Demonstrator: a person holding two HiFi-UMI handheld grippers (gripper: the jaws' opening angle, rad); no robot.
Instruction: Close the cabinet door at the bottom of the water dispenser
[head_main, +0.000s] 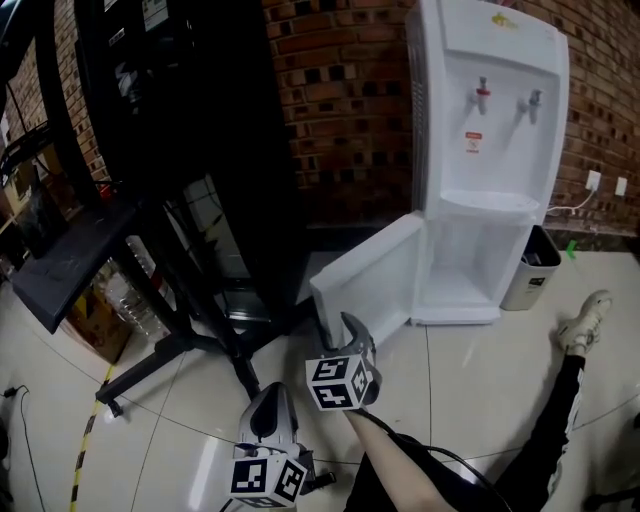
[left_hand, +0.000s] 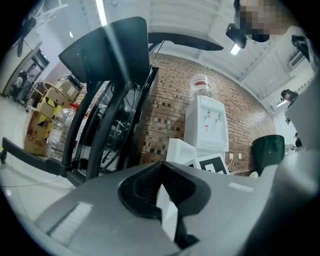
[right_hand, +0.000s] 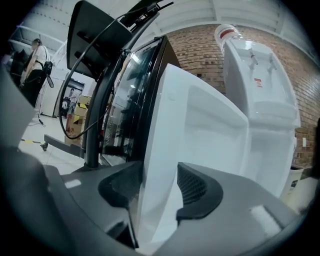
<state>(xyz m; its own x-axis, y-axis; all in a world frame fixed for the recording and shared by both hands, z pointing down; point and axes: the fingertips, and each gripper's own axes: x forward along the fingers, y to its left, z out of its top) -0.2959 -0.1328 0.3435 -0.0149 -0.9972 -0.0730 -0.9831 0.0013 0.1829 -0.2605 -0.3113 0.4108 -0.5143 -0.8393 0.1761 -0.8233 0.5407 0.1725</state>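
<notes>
The white water dispenser stands against the brick wall. Its bottom cabinet door is swung wide open to the left. My right gripper is at the door's free edge. In the right gripper view that white door fills the gap between the two pads of the right gripper, which is shut on it. My left gripper hangs lower and nearer to me, over the floor and apart from the door. In the left gripper view it is shut with nothing held, and the dispenser shows beyond its tips.
A tall black rack with a slanted black shelf stands left of the door, its legs reaching across the tiled floor. Plastic bottles and a cardboard box sit behind it. A small bin is right of the dispenser; a person's shoe lies nearby.
</notes>
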